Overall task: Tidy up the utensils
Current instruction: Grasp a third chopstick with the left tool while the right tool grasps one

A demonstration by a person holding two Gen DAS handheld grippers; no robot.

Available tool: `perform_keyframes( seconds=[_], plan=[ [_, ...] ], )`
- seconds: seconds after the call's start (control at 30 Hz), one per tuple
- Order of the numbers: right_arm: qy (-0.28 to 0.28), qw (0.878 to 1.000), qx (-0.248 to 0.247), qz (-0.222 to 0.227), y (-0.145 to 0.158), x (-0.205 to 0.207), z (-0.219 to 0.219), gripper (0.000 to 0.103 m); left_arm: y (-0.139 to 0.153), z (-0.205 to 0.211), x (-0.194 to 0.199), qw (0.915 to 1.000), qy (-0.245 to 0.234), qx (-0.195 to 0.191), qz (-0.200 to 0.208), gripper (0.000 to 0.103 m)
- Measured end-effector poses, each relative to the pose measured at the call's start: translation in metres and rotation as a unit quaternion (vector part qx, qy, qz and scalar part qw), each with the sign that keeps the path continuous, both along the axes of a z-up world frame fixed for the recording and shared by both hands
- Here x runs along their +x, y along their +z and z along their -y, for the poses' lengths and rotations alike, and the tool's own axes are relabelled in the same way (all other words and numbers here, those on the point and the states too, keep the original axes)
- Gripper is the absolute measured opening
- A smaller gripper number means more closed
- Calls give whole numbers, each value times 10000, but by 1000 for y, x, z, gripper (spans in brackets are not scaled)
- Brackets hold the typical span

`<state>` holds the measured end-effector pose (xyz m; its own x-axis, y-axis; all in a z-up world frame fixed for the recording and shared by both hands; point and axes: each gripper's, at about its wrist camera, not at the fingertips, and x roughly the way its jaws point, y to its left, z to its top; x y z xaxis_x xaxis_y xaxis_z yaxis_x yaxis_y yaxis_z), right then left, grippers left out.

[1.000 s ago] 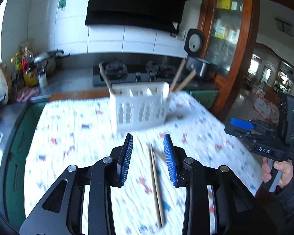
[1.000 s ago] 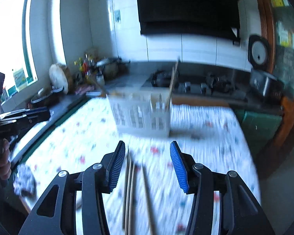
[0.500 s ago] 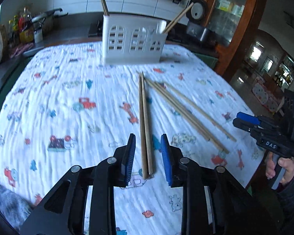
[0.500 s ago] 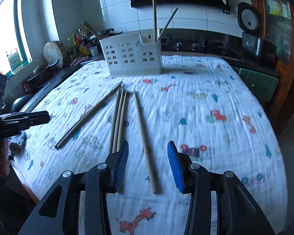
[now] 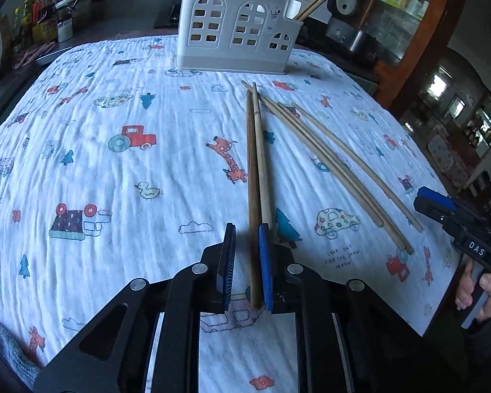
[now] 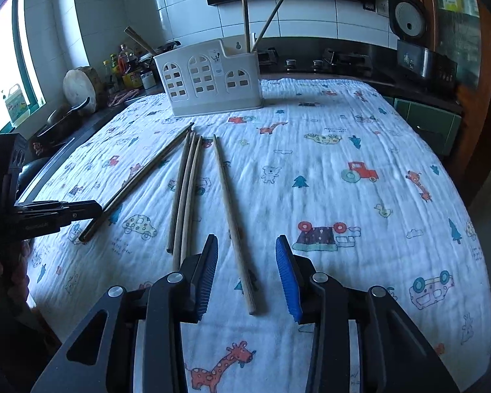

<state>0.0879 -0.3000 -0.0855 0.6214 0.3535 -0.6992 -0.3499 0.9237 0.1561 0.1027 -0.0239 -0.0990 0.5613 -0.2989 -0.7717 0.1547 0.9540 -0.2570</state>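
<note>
Several wooden chopsticks lie on the patterned cloth. In the left wrist view my left gripper (image 5: 247,267) is low over a pair of chopsticks (image 5: 256,163); its jaws are narrowly open, with the darker stick's near end between them and the paler stick under the right pad. In the right wrist view my right gripper (image 6: 248,275) is open around the near end of a single chopstick (image 6: 229,209). A white utensil holder (image 5: 237,37) stands at the far side, also in the right wrist view (image 6: 209,80), with chopsticks standing in it.
Three more chopsticks (image 5: 337,167) lie to the right of the pair. The cloth covers a table (image 6: 360,150) with its edges close on both sides. A stove, rice cooker (image 6: 409,32) and bottles stand on the counter behind.
Both grippers moved back from the holder and came down to the near ends of the chopsticks. The left jaws narrowed around the pair. The right jaws stayed open.
</note>
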Motion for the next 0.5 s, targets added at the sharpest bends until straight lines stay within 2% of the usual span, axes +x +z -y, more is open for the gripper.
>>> perform_keyframes(
  seconds=[0.4, 0.5],
  plan=[
    [109, 9997, -198, -129, -10, 5, -10, 29, -3, 14, 6, 9994, 33, 345, 21, 14],
    [120, 9995, -221, -188, -14, 6, -12, 27, -2, 23, 5, 9981, 65, 607, 86, 14]
  ],
)
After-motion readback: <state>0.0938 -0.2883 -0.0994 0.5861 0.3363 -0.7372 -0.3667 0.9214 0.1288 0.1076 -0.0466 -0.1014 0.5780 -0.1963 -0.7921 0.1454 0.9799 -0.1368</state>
